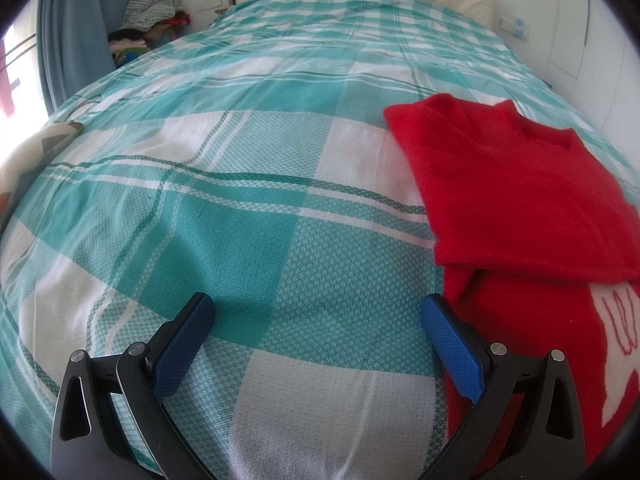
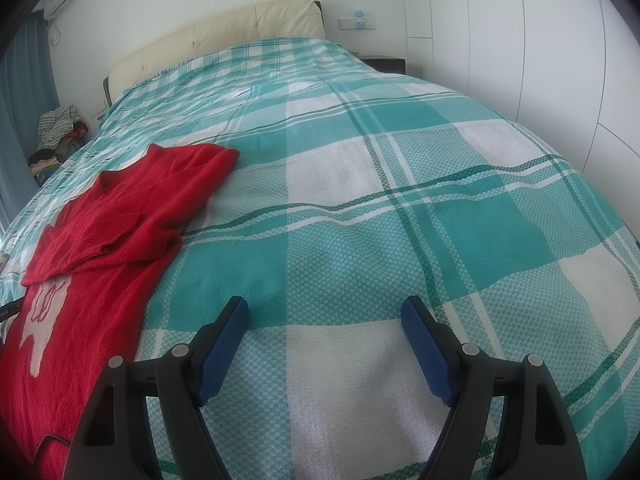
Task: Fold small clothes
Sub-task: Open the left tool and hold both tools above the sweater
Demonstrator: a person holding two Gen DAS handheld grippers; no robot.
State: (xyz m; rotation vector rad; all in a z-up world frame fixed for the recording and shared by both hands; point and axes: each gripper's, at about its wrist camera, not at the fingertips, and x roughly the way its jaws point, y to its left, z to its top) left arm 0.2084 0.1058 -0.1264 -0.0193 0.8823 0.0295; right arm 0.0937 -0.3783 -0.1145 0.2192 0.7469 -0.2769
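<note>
A red knit sweater (image 1: 520,200) lies on the teal and white plaid bedspread (image 1: 240,220), its sleeves folded in over the body and a white motif showing on its near part. In the left wrist view it is at the right. My left gripper (image 1: 318,312) is open and empty, just left of the sweater's edge. In the right wrist view the sweater (image 2: 120,216) lies at the left. My right gripper (image 2: 324,312) is open and empty above the bedspread (image 2: 380,200), to the right of the sweater.
A cream headboard (image 2: 224,36) stands at the far end of the bed. A pile of clothes (image 1: 152,20) sits beside the bed's far left, by a blue curtain (image 1: 72,28). White wardrobe doors (image 2: 540,40) stand at the right. A patterned cushion (image 1: 32,152) lies at the left.
</note>
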